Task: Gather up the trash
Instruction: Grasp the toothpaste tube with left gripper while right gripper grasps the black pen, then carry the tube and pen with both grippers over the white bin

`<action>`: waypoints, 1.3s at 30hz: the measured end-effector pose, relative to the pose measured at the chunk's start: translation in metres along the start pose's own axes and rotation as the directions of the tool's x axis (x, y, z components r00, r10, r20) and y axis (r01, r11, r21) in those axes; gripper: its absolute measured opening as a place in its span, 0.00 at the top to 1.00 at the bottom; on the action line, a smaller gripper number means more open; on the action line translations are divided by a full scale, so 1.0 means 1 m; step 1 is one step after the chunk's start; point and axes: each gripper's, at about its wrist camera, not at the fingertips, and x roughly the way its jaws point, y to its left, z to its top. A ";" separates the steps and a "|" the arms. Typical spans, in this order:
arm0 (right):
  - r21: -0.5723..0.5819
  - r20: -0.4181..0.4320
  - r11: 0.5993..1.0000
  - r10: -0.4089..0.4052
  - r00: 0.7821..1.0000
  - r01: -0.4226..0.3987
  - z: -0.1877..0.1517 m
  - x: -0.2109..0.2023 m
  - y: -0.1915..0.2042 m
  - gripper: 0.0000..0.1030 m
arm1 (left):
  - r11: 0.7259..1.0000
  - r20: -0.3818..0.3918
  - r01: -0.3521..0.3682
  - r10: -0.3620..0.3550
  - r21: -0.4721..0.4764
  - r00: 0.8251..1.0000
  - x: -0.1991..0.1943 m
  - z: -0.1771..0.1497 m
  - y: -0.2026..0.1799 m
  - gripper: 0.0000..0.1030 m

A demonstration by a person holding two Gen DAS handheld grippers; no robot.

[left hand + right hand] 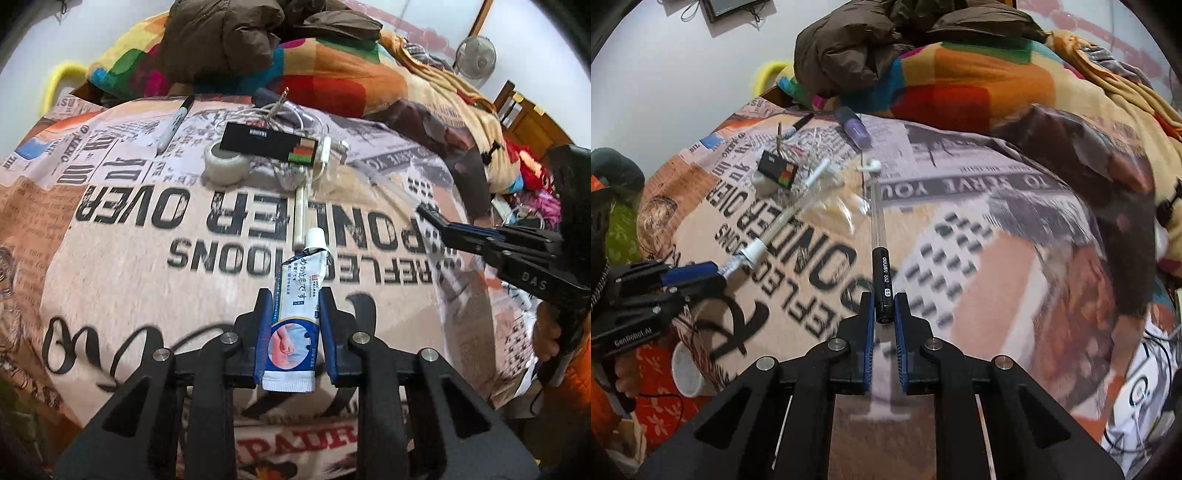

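The rear of both grippers is cut off by the lower frame edges. In the left wrist view only the tips and one side of the right gripper (pixel 424 212) show, so its jaw gap cannot be read there. Motion blur smears the print on the bedcover (pixel 147 266) at the right of both views. A clear plastic wrapper (pixel 831 206) on the cover is hard to outline.

The work surface is a bed with a newspaper-print cover in tan, grey and black. At its far edge lie a multicoloured blanket (pixel 332 74) and a brown padded jacket (pixel 221 33). Pale walls stand behind. A fan (pixel 475 57) and wooden furniture (pixel 528 118) appear at the upper right of the left wrist view.

Left gripper (pixel 291 295): jaws pinching a white-and-blue ointment tube (pixel 295 314), cap pointing away, held above the cover. Right gripper (pixel 884 299): jaws pressed onto the black cap end of a pen (pixel 881 266), whose clear barrel extends forward.

Left wrist view only: a tape roll (pixel 225 162) under a black box (pixel 269 142), a marker (pixel 175 123), white earphone cable (pixel 325 151) and a pale stick (pixel 299 214). Right wrist view only: a purple highlighter (pixel 855 127), a white cup (pixel 687 369) at the lower left, a framed item (pixel 731 9) on the wall, and an orange sleeve (pixel 605 406).
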 end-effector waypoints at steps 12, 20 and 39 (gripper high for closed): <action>0.000 -0.051 0.999 0.032 0.998 -0.032 -0.011 0.005 0.000 0.89 | 0.993 -0.038 -0.060 0.064 0.101 0.997 0.009 -0.014 -0.029 0.64; -0.009 -0.025 1.000 0.024 0.999 -0.024 -0.012 0.011 0.000 0.88 | 0.984 0.001 -0.082 0.083 0.160 0.997 0.018 -0.006 -0.038 0.53; -0.033 0.052 0.997 -0.070 0.996 0.071 -0.017 -0.011 0.022 0.91 | 0.997 0.042 0.039 -0.042 0.063 0.998 -0.001 0.005 -0.034 0.81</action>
